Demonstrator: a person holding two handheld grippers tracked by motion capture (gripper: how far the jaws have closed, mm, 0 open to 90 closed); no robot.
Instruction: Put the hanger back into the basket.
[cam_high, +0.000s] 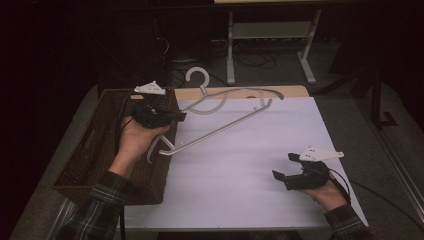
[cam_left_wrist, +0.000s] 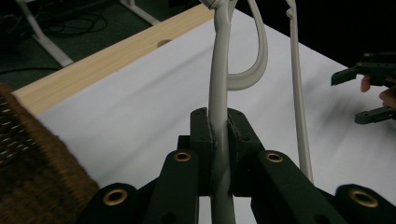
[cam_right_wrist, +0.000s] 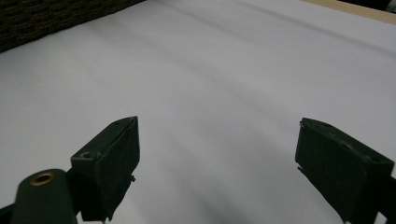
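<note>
The left gripper (cam_high: 175, 116) jaws, clamped on one arm of a grey hanger (cam_high: 225, 117), hold it slanting across the worktop's far-left corner beside the basket (cam_high: 85, 150), while the right gripper (cam_high: 286, 167) waits open and empty near the front-right corner.

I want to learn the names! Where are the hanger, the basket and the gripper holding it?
Pale grey plastic hanger (cam_high: 227, 125), high view, bottom bar.
Brown woven basket (cam_high: 80, 162), high view, side wall.
Left gripper (cam_left_wrist: 219, 140), left gripper view, between fingertips.

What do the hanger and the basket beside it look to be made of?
Hanger: probably moulded plastic, pale grey-white with a smooth, faintly glossy surface and rounded one-piece arms; painted metal cannot be ruled out. Basket: woven wicker or rattan-like fibre, dark brown and matte, its plaited strands showing on the wall.
</note>
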